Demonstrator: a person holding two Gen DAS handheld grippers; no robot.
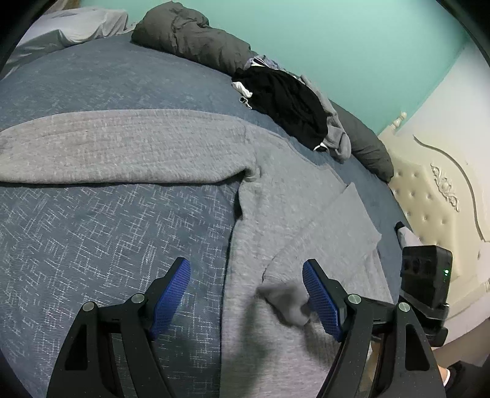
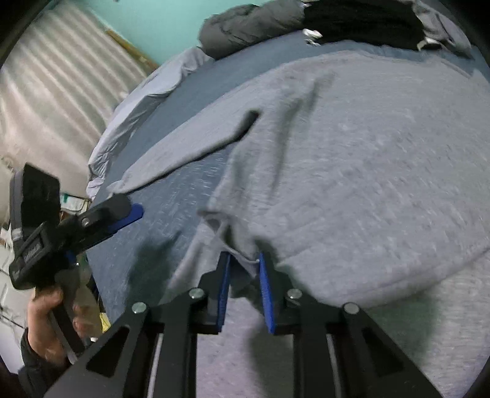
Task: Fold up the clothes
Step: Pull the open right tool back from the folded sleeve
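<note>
A grey knitted sweater (image 1: 294, 196) lies spread on the blue patterned bedspread (image 1: 101, 232), with one sleeve (image 1: 122, 144) stretched out to the left. My left gripper (image 1: 246, 272) stands open over the sweater's left edge. A small bunch of grey fabric (image 1: 288, 303) rests against its right-hand pad (image 1: 318, 294), and the other pad is apart from it. In the right wrist view the sweater (image 2: 367, 171) fills the frame. My right gripper (image 2: 245, 263) is shut on a pinched fold of its hem (image 2: 242, 248), which rises between the blue pads.
A rolled dark grey duvet (image 1: 190, 39) and a pile of black and grey clothes (image 1: 284, 95) lie along the bed's far edge. A pale pillow (image 1: 79, 24) sits far left, a cream tufted headboard (image 1: 435, 189) at right. A hand (image 2: 46, 312) holds the left gripper (image 2: 92, 223).
</note>
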